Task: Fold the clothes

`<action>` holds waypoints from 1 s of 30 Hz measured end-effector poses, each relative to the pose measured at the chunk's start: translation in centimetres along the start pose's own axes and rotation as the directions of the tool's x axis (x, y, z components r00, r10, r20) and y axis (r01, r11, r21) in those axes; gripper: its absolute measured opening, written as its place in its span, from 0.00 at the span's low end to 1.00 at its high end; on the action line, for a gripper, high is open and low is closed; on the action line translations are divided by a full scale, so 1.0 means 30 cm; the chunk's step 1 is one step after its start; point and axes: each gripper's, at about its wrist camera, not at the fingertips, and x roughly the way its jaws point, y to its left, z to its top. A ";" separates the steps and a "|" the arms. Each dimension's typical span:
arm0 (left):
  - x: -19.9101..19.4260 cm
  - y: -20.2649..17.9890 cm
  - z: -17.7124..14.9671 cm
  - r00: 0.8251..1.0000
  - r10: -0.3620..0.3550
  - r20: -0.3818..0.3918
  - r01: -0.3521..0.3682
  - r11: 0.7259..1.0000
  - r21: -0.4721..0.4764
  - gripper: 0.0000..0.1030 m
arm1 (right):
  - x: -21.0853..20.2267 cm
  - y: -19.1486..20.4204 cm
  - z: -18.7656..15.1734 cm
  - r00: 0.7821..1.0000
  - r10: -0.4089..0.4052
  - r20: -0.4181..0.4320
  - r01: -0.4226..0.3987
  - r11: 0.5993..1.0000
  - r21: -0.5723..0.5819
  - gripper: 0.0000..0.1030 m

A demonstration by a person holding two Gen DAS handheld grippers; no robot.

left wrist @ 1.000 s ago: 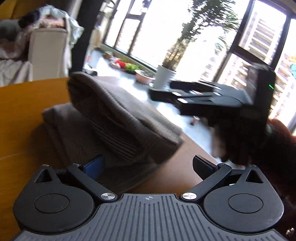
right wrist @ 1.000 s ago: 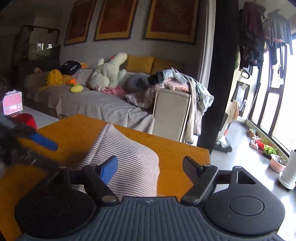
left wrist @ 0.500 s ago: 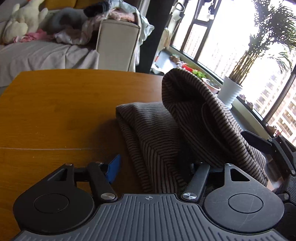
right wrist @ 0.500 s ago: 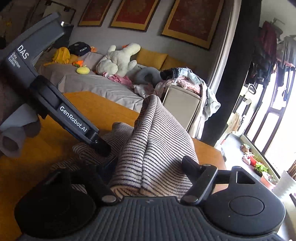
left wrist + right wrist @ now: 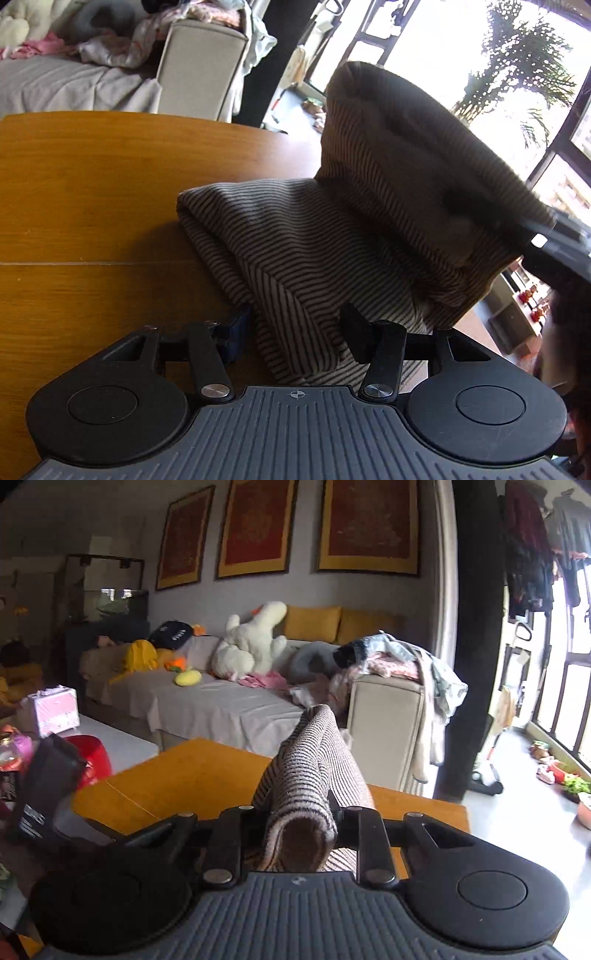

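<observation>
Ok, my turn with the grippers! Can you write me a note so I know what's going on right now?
Right gripper: shut on a thick fold of the striped garment, held up off the table.
Left gripper: jaws round the garment's near edge, apparently closed on it.
The rest of the garment lies bunched on the wooden table, already doubled over.
Left to do: lay the raised part down, smooth it flat, then release both grippers.

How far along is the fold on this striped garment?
Done: striped garment is partly doubled on the wooden table. In hand: right gripper clamps a bunched fold; left gripper straddles a hem. Left: lay it flat and finish.
</observation>
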 end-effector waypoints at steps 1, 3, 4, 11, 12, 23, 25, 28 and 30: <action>0.002 0.002 -0.004 1.000 -0.010 0.002 0.010 1.000 -0.004 0.54 | 0.018 0.021 0.008 1.000 0.026 -0.016 -0.026 1.000 -0.012 0.22; 0.003 0.009 -0.012 1.000 -0.025 0.010 0.025 1.000 -0.010 0.54 | 0.073 0.067 -0.023 0.997 0.026 -0.067 -0.030 0.997 -0.065 0.23; 0.000 0.013 -0.017 0.999 -0.032 0.014 0.033 0.999 -0.012 0.54 | 0.101 0.089 -0.039 0.995 0.022 -0.092 -0.031 0.995 -0.092 0.23; -0.021 0.026 -0.047 0.998 -0.058 0.030 0.057 0.998 0.021 0.53 | 0.145 0.088 -0.110 0.986 0.063 -0.155 -0.064 0.998 0.000 0.24; -0.022 0.024 -0.048 0.998 -0.056 0.030 0.056 0.998 0.027 0.53 | 0.145 0.084 -0.112 0.985 0.066 -0.159 -0.066 0.998 0.010 0.25; -0.055 0.000 -0.054 0.999 0.013 0.031 -0.015 0.996 0.083 0.72 | 0.146 0.045 -0.135 0.986 0.088 -0.143 -0.075 0.992 0.097 0.26; -0.070 0.003 -0.053 0.999 0.016 0.029 -0.018 0.997 0.077 0.76 | 0.135 0.019 -0.126 0.986 0.106 -0.126 -0.088 0.986 0.140 0.24; -0.086 0.019 -0.055 1.000 -0.014 0.019 0.012 0.998 0.060 0.73 | 0.105 -0.034 -0.093 0.986 0.152 -0.074 -0.131 0.963 0.234 0.24; -0.082 0.026 -0.051 0.998 -0.063 0.006 0.063 0.997 0.055 0.53 | 0.079 -0.067 -0.061 0.981 0.190 -0.031 -0.173 0.941 0.291 0.24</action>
